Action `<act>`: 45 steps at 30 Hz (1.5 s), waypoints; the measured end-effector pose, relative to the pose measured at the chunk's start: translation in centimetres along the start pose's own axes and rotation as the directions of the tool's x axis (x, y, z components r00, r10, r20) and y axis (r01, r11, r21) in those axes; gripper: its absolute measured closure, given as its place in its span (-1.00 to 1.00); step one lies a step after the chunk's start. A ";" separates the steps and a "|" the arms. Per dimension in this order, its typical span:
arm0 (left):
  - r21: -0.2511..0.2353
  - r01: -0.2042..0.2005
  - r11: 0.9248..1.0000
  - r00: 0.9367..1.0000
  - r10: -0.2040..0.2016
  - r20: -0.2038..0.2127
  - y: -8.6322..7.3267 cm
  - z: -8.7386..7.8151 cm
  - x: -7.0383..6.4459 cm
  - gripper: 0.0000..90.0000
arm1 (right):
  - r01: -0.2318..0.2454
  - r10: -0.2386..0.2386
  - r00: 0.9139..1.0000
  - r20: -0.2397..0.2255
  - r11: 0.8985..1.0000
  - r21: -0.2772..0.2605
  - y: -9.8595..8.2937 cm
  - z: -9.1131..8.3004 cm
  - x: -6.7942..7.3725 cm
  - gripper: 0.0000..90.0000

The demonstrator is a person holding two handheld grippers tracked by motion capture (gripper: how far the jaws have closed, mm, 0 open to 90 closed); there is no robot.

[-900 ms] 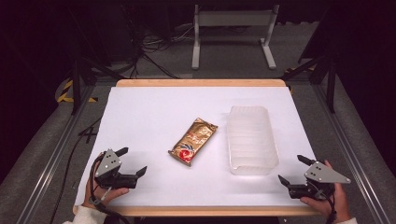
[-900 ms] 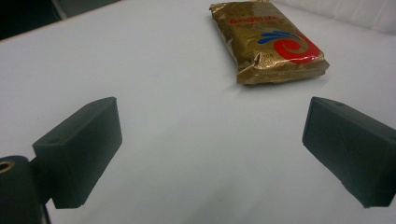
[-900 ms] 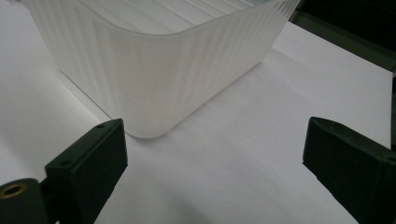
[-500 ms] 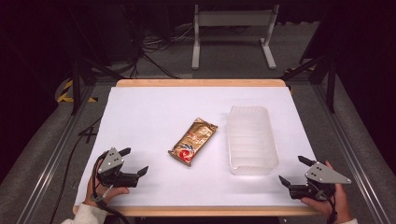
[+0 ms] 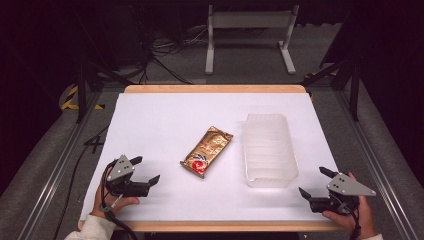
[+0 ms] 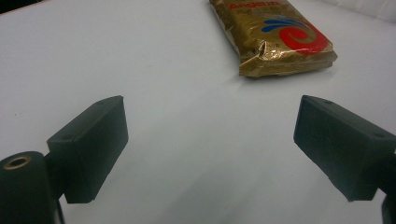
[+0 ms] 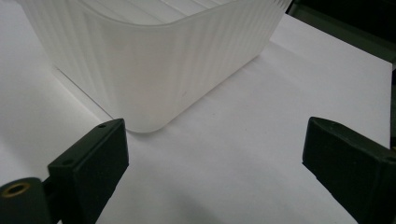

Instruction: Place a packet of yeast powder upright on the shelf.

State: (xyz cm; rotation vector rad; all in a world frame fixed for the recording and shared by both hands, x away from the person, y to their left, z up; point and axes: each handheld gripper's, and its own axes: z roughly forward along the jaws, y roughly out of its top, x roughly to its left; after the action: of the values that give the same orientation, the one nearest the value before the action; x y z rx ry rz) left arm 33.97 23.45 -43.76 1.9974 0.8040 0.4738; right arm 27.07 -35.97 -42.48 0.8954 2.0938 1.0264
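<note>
Left tool (image 5: 147, 170): held in the person's left hand (image 5: 111, 201) low over the near left part of the bench (image 5: 160, 120); jaws stand wide apart with nothing between them, confirmed in the left gripper view, where bare white surface fills the gap; the hand itself is largely covered by the tool body and its cable.

Gold packet (image 5: 206, 151): lies flat on the bench ahead of the left tool and off to its right, well clear of both jaws; in the left gripper view (image 6: 273, 35) its far end is cut off by the upper edge; the red swirl and blue mark are plain, the lettering only partly readable; the near end shows a crumpled seam.

Clear tub (image 5: 270, 149): stands on the bench just right of the packet, apart from it, ahead of the right tool and to its left; in the right gripper view (image 7: 154, 56) its ribbed near wall and rounded corner show, the rest cut off at the top; the translucent wall makes the inside hard to judge.

Right tool (image 5: 313, 182): held in the right hand (image 5: 355, 215) at the near right corner; jaws wide, holding nothing; the tub's corner lies just beyond the left jaw, not touching.
</note>
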 end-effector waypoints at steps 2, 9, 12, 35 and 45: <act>0.018 0.001 1.000 1.000 -0.001 0.007 0.1 0.3 0.4 -0.76 | 0.001 -0.001 1.000 0.007 1.000 0.008 0.0 0.0 -0.1 -0.84; 0.018 0.029 0.999 0.999 -0.030 0.045 1.7 1.4 1.8 -0.73 | -0.014 0.014 1.000 0.013 1.000 0.013 -0.1 0.1 -0.3 -0.84; 0.026 0.040 0.999 0.997 -0.041 0.072 2.4 2.1 2.3 -0.71 | -0.008 0.008 1.000 0.011 1.000 0.018 -0.2 0.1 -0.2 -0.84; 0.069 0.034 0.997 0.981 -0.046 0.188 9.1 8.8 2.7 -0.47 | -0.008 0.008 1.000 0.008 1.000 0.030 -0.3 0.3 -0.2 -0.84; 0.103 0.020 0.994 0.974 -0.042 0.223 11.0 12.4 2.6 -0.26 | -0.002 0.002 1.000 0.007 0.999 0.036 -0.4 0.3 0.0 -0.84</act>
State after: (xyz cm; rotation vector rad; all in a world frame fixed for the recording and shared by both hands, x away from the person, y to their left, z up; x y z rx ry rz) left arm 47.18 13.60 -40.74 2.0832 0.7281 0.1869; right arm 27.19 -36.03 -42.97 0.9176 2.1125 0.9875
